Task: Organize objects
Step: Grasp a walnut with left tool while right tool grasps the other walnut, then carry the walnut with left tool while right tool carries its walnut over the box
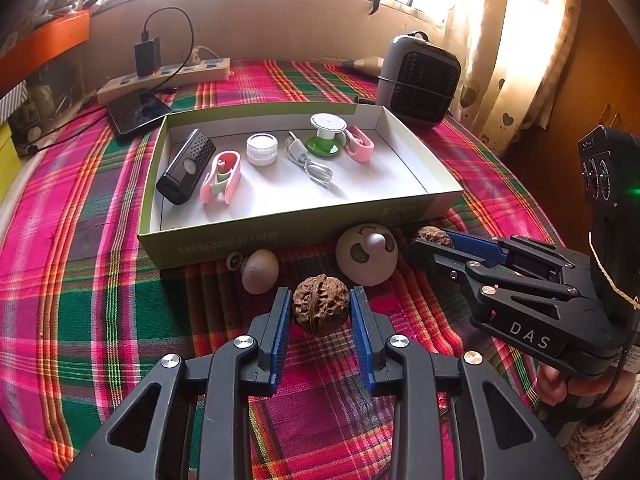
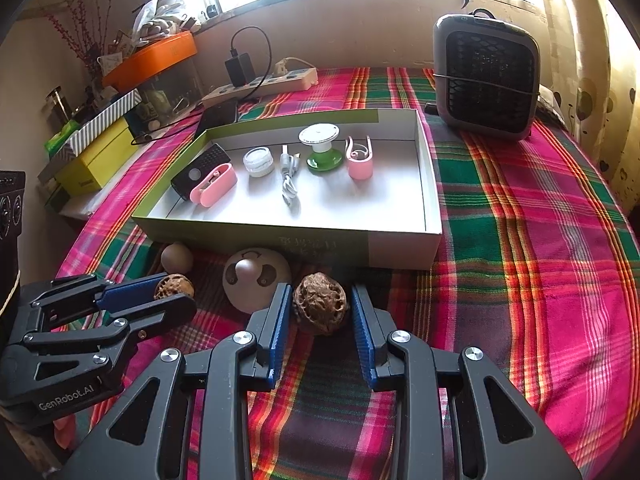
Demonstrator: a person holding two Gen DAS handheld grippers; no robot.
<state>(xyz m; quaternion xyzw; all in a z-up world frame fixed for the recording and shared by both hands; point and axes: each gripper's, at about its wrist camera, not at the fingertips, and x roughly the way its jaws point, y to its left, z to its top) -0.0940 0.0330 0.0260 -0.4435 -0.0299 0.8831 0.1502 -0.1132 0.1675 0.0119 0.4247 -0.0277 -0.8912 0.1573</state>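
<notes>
A walnut [image 1: 320, 310] lies on the plaid cloth between the pads of my left gripper [image 1: 320, 309]; the pads seem to touch its sides. A second walnut [image 2: 320, 303] lies between the pads of my right gripper [image 2: 320, 308], with small gaps on both sides. In the left wrist view the right gripper [image 1: 430, 242] is around that walnut [image 1: 430, 235]. A round beige face ball [image 1: 366, 254] and a small grey egg [image 1: 260, 270] lie beside the walnuts. The open box [image 1: 224, 236] behind holds a black device, pink clips, a white jar, a cable and a green spool.
A grey fan heater [image 2: 486, 76] stands at the back right. A power strip [image 2: 260, 86] with a charger and a dark phone [image 1: 138, 114] are at the back left. Boxes [image 2: 96, 160] are stacked at the left edge.
</notes>
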